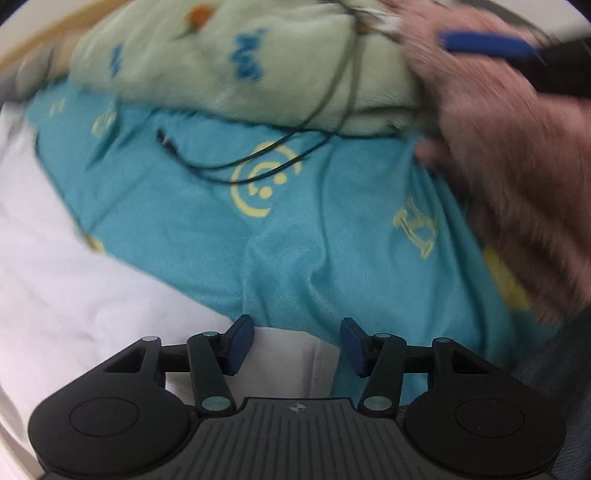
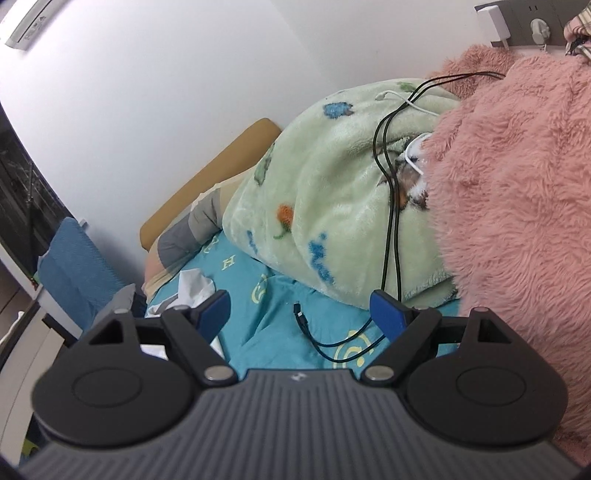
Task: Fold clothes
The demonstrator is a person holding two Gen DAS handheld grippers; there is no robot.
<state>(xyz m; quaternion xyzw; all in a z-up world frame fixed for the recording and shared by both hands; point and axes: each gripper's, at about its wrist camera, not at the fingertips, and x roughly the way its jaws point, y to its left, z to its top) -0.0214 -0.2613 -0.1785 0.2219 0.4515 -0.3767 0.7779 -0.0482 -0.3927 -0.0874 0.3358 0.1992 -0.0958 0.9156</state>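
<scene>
A white garment (image 1: 70, 280) lies spread on the blue bedsheet (image 1: 314, 251) at the left of the left wrist view. My left gripper (image 1: 297, 341) is open and empty, hovering over the white garment's edge. A fluffy pink garment (image 2: 517, 206) fills the right of the right wrist view and shows blurred in the left wrist view (image 1: 517, 177). My right gripper (image 2: 301, 314) is open and empty above the sheet, left of the pink garment; one of its blue fingers (image 1: 487, 46) shows in the left wrist view over the pink fabric.
A light green patterned blanket (image 2: 325, 206) is bunched at the back of the bed. Black cables (image 2: 388, 221) run over it onto the sheet, ending in a plug (image 2: 300, 317). A crumpled white tissue (image 2: 194, 286) lies near the tan headboard (image 2: 214, 177). Wall sockets (image 2: 532, 22) are at upper right.
</scene>
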